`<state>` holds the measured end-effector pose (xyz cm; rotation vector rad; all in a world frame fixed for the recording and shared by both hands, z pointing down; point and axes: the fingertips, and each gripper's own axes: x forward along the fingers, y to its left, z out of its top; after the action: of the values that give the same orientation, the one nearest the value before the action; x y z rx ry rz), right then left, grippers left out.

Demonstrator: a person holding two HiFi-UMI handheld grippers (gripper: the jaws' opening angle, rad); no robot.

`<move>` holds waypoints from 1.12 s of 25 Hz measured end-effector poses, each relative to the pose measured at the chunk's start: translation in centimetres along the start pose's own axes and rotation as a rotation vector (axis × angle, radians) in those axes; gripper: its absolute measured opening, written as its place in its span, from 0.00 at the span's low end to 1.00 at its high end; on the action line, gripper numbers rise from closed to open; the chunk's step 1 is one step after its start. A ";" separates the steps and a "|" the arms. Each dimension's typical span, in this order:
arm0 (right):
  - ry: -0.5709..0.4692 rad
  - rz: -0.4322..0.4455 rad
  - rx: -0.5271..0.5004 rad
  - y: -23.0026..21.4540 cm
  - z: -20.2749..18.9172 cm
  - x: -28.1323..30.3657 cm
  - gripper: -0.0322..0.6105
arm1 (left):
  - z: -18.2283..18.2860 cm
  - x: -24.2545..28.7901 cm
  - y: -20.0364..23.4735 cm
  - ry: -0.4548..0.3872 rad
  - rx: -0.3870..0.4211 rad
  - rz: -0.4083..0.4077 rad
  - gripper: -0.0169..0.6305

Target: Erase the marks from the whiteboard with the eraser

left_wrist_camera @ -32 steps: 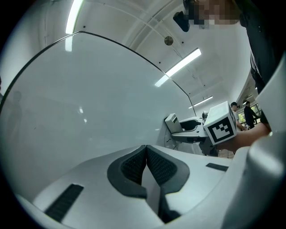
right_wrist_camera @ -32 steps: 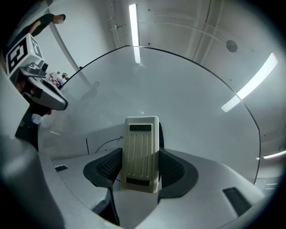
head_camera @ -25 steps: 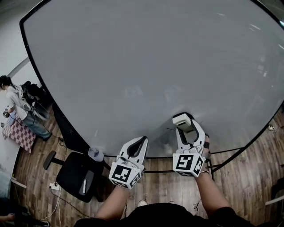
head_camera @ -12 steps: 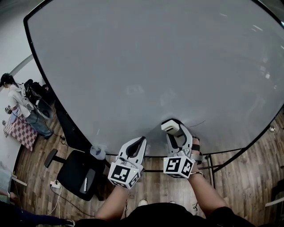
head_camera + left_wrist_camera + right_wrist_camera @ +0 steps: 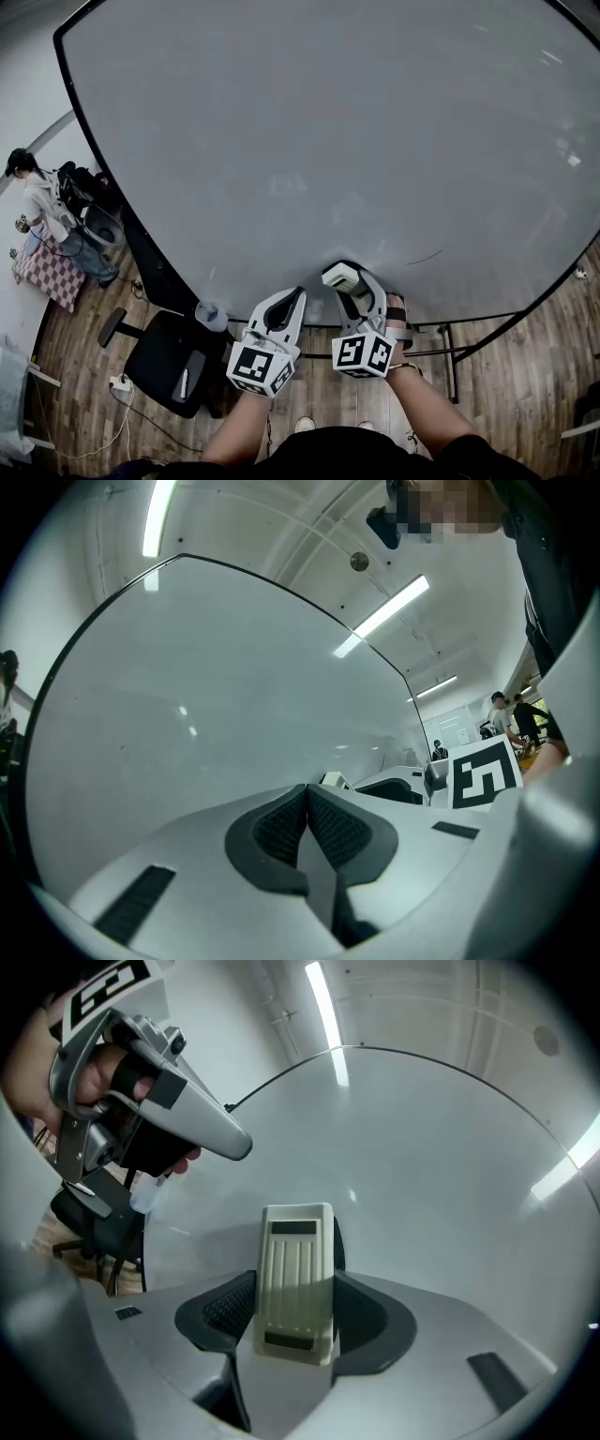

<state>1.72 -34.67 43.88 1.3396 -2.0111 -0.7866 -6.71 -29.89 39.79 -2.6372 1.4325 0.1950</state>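
The whiteboard (image 5: pixel 309 141) fills most of the head view, and a short thin dark stroke (image 5: pixel 424 257) shows near its lower right. My right gripper (image 5: pixel 349 287) is shut on a cream ribbed eraser (image 5: pixel 339 277), which is held against the board's lower part, left of that stroke. In the right gripper view the eraser (image 5: pixel 296 1269) stands upright between the dark pads (image 5: pixel 225 1312) with the whiteboard (image 5: pixel 441 1176) behind it. My left gripper (image 5: pixel 296 298) hangs just left of the right one, shut with nothing in it; its pads (image 5: pixel 281 829) meet in the left gripper view.
A black office chair (image 5: pixel 161 361) and a clear plastic bottle (image 5: pixel 212 315) stand below the board's lower left. A person (image 5: pixel 45 214) stands far left by a checked cloth (image 5: pixel 42 277). The board's black stand (image 5: pixel 452 349) rests on the wooden floor (image 5: pixel 525 375).
My right gripper has slid left and a little down along the board's lower part with the eraser. The left gripper has barely moved.
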 end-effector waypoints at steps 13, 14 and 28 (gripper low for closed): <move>0.043 -0.345 0.072 -16.2 -5.3 -8.1 0.48 | -0.8 3.5 -4.3 0.022 0.022 -0.090 0.06; 0.047 -0.384 0.058 -18.0 -5.7 -8.6 0.48 | -0.8 3.9 -4.8 0.028 0.035 -0.099 0.06; 0.154 -0.583 -0.004 -28.0 -9.8 -11.6 0.47 | -0.7 5.8 -7.2 0.012 0.050 -0.127 0.06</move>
<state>29.14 -34.16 27.67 1.9531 -1.5051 -0.8975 2.52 -30.87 39.85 -2.6812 1.2503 0.1277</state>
